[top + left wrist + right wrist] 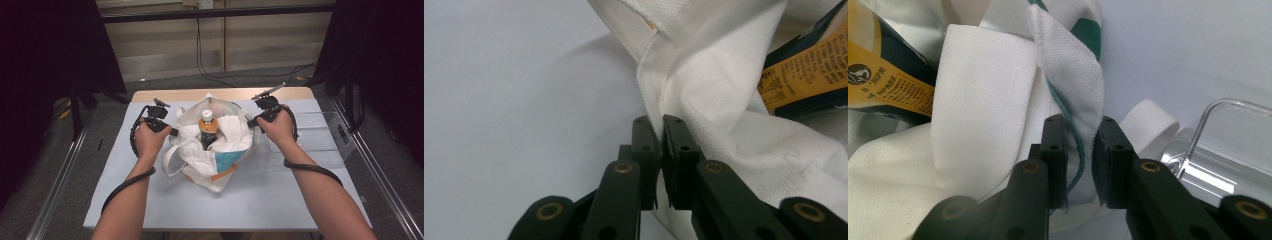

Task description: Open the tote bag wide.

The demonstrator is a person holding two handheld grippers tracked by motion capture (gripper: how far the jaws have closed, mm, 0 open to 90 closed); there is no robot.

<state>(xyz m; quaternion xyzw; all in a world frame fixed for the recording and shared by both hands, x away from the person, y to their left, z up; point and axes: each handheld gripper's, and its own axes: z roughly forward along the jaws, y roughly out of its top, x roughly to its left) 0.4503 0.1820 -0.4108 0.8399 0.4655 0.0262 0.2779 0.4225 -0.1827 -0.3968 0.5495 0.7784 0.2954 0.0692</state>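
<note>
The white tote bag point(210, 155) lies mid-tabletop point(280, 195) with an orange-capped bottle point(207, 127) standing in its mouth, its left rim pinched tight in the left claw point(660, 131), its right rim between the slightly parted jaws of the right claw point(1083, 137), a clear plastic tray point(320, 137) just beside.

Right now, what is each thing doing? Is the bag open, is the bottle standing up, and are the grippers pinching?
White tote bag: mouth held open, handles slack.
Bottle: upright inside the bag, capped.
Left gripper: shut on the bag's rim.
Right gripper: around the bag's other rim, jaws slightly apart.
Clear plastic tray: empty, beside the bag.
</note>
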